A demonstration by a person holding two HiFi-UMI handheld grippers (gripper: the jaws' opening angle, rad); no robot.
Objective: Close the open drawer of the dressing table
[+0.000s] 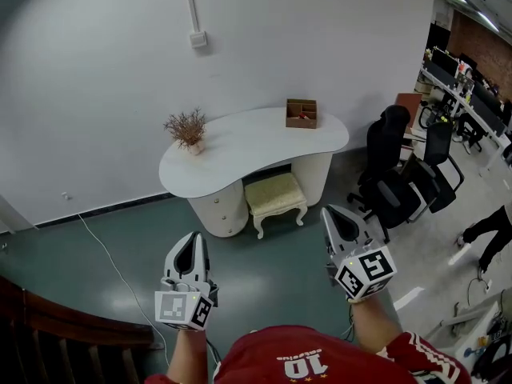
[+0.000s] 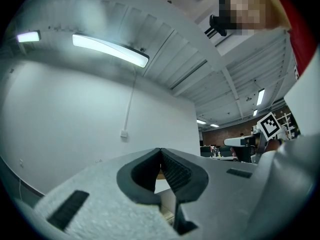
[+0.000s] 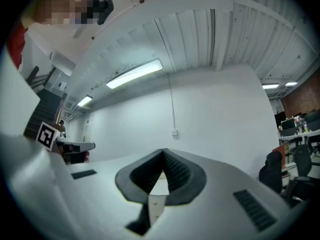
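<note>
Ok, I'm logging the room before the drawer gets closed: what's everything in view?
dressing table: one, white, against the wall
dried plant: one, brown, potted, on the table's left end
organiser box: one, brown, on the table's right end
stool: one, cream, under the table
office chairs: at least two, black, right of the table
cable: one, white, on the floor at left
left gripper: one, grey, shut and empty, lower left
right gripper: one, grey, shut and empty, lower right
</note>
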